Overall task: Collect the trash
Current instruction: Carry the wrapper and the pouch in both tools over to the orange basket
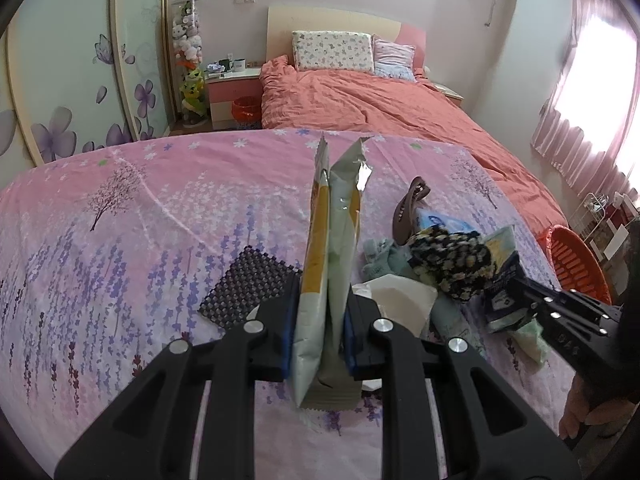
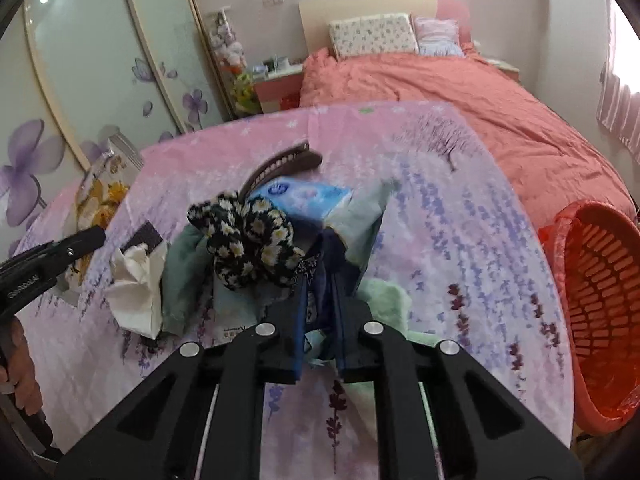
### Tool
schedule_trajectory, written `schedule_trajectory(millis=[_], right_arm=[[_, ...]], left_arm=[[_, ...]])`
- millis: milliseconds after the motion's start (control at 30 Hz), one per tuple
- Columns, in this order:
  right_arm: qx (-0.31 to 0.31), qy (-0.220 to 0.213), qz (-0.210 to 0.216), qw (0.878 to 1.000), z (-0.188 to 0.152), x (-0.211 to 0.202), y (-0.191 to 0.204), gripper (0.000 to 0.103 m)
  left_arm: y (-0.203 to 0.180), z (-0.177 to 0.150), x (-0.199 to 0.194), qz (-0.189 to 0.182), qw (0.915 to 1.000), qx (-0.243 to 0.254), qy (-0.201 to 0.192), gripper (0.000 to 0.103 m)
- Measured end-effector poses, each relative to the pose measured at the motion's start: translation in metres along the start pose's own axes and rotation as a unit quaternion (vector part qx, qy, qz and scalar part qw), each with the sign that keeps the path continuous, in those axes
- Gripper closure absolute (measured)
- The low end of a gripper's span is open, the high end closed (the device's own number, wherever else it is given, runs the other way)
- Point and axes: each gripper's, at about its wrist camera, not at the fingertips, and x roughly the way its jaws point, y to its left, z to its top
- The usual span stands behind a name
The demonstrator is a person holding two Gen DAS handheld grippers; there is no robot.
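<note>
Left gripper point(image 1: 318, 332) fingers clenched on snack wrapper point(image 1: 328, 264): light, crinkly, slippery; grip low. Right gripper point(image 2: 318, 338) fingers pinch blue packet point(image 2: 320, 280), soft, limp.

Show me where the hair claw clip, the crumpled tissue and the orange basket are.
hair claw clip point(image 2: 280, 160): right wrist view, toothed edge.
crumpled tissue point(image 2: 134, 284): right wrist view, middle.
orange basket point(image 2: 600, 280): right wrist view, inner wall.

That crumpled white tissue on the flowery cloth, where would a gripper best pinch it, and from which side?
Probably the crumpled white tissue is best pinched at its raised, bunched top, coming down from above. It lies loose on the tablecloth, with the green cloth pressed against one side, so a sideways approach would likely snag that. Both grippers are already full: left gripper, right gripper.
</note>
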Motion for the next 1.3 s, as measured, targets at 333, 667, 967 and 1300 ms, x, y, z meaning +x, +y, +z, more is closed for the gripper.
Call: schedule_trajectory(millis=[333,667,967,1300], right_arm=[[0.015,-0.078,0.008,0.997,0.014,-0.075,-0.022,0.093],[0.006,-0.143,-0.009,0.990,0.000,-0.138,-0.047,0.093],[0.038,-0.186,-0.055,0.980,-0.011,-0.176,-0.102,0.093],[0.091,-0.197,-0.114,0.970,-0.021,-0.177,-0.173,0.093]], left_arm=[[-0.035,0.008,-0.025,-0.020,0.9997,0.004,-0.016,0.083],[-0.093,0.008,-0.053,-0.059,0.9975,0.026,-0.030,0.083],[-0.178,0.006,-0.061,-0.133,0.9885,0.064,-0.033,0.083],[-0.290,0.002,-0.034,-0.210,0.9710,0.113,-0.015,0.083]])
